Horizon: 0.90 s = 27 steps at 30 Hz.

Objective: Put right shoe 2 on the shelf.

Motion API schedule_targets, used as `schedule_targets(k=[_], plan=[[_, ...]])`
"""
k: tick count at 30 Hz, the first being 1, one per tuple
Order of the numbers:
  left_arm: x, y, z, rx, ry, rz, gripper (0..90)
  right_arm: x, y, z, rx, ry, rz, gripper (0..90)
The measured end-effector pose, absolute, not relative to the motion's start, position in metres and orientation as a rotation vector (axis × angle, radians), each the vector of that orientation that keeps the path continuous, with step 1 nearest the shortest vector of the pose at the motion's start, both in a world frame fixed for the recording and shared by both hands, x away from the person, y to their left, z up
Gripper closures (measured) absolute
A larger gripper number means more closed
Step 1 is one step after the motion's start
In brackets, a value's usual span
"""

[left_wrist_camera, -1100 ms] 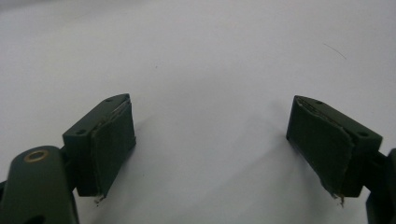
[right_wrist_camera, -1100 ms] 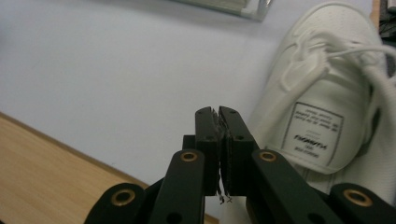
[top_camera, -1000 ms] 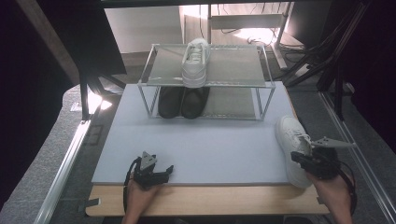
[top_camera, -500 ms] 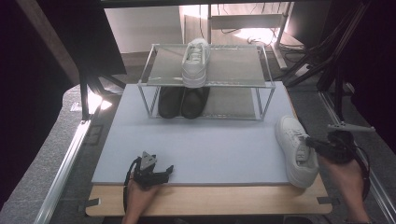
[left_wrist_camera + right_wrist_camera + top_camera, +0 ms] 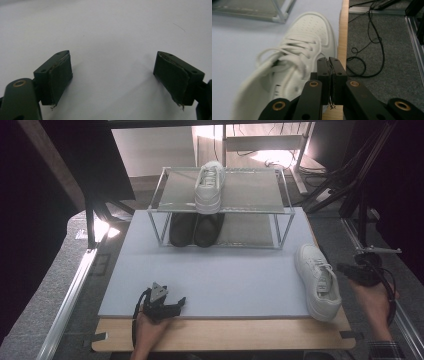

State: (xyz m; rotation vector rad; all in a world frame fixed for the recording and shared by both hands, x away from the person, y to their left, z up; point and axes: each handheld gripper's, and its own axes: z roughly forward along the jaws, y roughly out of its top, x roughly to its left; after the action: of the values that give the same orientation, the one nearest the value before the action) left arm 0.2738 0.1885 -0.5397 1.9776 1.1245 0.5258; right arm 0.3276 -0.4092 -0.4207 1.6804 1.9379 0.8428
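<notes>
Right gripper pinched shut next to the white lace-up leather sneaker (image 5: 318,281)

My right gripper (image 5: 328,59) has its jaws pressed together with nothing between them, sitting just beside the sneaker's outer side, over the table's wooden edge (image 5: 225,334). That shoe lies on the pale blue mat (image 5: 220,270) at its right front corner, toe pointing toward the clear two-tier shoe rack (image 5: 222,205). My left gripper (image 5: 112,75) is wide open and empty, low over the mat's front edge.
</notes>
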Motion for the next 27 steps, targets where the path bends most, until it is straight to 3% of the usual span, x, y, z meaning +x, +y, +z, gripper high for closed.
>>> schedule_targets(k=[14,27], plan=[[0.274,0.188,-0.54,1.977,1.125,0.526,14.9,0.344,-0.418,-0.46,1.739,1.972,0.857,89.7],[0.274,0.188,-0.54,1.977,1.124,0.526,14.9,0.345,-0.401,-0.463,1.728,1.982,0.88,90.0]])
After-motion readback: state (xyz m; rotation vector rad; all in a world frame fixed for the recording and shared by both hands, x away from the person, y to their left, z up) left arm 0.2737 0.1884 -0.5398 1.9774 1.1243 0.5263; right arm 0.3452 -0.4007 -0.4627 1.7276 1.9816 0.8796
